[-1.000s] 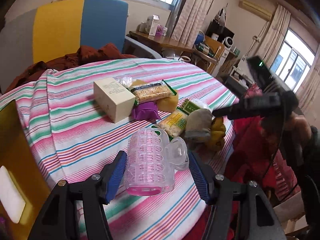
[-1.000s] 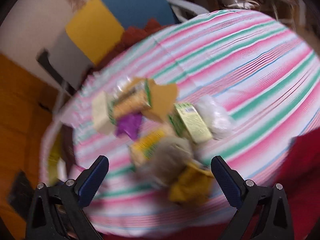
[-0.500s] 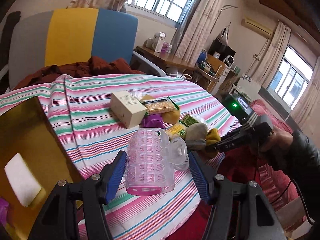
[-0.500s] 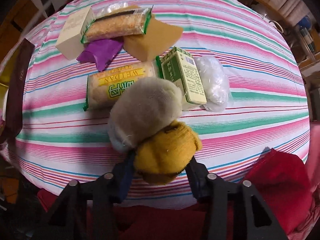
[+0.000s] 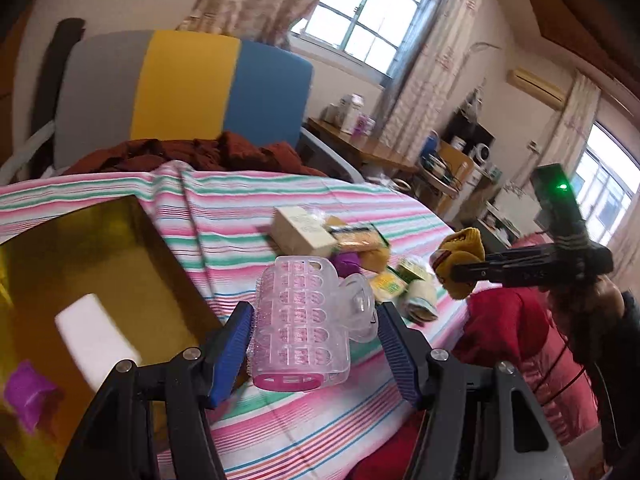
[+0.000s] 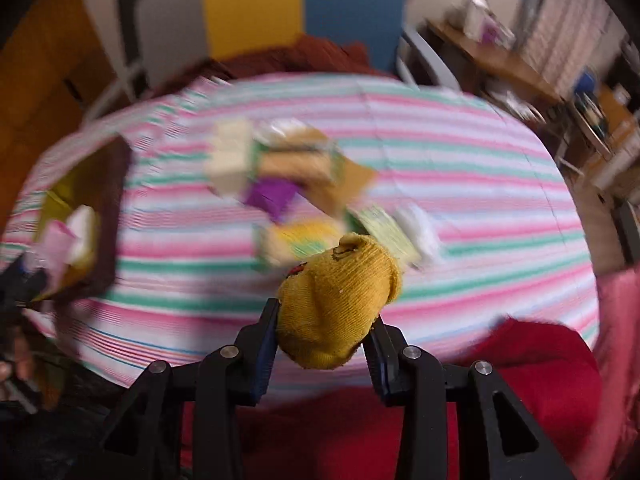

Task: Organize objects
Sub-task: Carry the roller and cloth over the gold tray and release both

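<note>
My left gripper [image 5: 314, 334] is shut on a clear pink hair roller [image 5: 300, 320], held above the striped tablecloth [image 5: 224, 216]. My right gripper [image 6: 322, 330] is shut on a rolled yellow sock [image 6: 340, 304], lifted off the table; the same yellow sock [image 5: 460, 260] and right gripper show in the left wrist view at the right. A gold box [image 5: 80, 272] with a white item and a purple item inside sits at the left. A grey sock roll [image 5: 420, 300] lies on the cloth near the snack packets.
A cream carton [image 5: 300, 230], snack packets [image 5: 360, 236], a purple wrapper [image 5: 346, 262] and a green box [image 5: 412, 270] cluster mid-table. A red cloth [image 5: 504, 328] lies past the table's near edge. A grey, yellow and blue chair [image 5: 180, 92] stands behind.
The right gripper came down, shut on the yellow sock and lifted it off the grey sock roll. The left gripper carried the roller leftward, bringing the gold box further into view.
</note>
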`<action>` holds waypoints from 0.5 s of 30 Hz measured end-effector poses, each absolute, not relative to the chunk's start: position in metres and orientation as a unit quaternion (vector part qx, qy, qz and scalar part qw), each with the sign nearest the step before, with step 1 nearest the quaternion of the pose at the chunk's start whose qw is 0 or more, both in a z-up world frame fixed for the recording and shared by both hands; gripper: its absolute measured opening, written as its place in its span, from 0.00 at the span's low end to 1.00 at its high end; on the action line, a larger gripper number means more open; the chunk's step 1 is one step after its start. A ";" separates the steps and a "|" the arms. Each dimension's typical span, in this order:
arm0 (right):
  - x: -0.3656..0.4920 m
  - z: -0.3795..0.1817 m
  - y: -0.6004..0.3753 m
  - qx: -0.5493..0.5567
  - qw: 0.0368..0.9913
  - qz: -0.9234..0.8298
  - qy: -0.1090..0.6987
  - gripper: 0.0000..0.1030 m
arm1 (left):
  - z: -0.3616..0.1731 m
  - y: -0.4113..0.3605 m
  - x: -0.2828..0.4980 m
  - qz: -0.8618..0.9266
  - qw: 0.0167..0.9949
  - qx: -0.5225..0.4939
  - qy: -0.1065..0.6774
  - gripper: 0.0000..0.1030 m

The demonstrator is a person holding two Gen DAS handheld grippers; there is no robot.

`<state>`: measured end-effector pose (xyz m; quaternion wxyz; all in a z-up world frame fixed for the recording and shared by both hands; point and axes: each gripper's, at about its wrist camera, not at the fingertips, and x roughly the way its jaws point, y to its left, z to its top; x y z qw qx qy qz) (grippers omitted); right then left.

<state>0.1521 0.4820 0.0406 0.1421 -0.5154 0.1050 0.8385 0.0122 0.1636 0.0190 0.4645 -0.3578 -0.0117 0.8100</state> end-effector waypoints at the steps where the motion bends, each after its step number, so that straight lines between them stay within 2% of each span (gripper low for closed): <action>1: 0.147 0.044 0.472 -0.508 0.128 0.846 0.102 0.39 | 0.019 0.156 0.009 0.816 0.454 -0.358 -0.017 0.62; 11: 0.049 0.060 0.338 -0.455 -0.056 0.884 0.092 0.39 | 0.020 0.064 -0.042 0.884 0.309 -0.348 -0.049 0.63; 15: 0.006 0.059 0.298 -0.447 -0.090 0.885 0.094 0.39 | 0.018 0.038 -0.077 0.904 0.245 -0.347 -0.047 0.63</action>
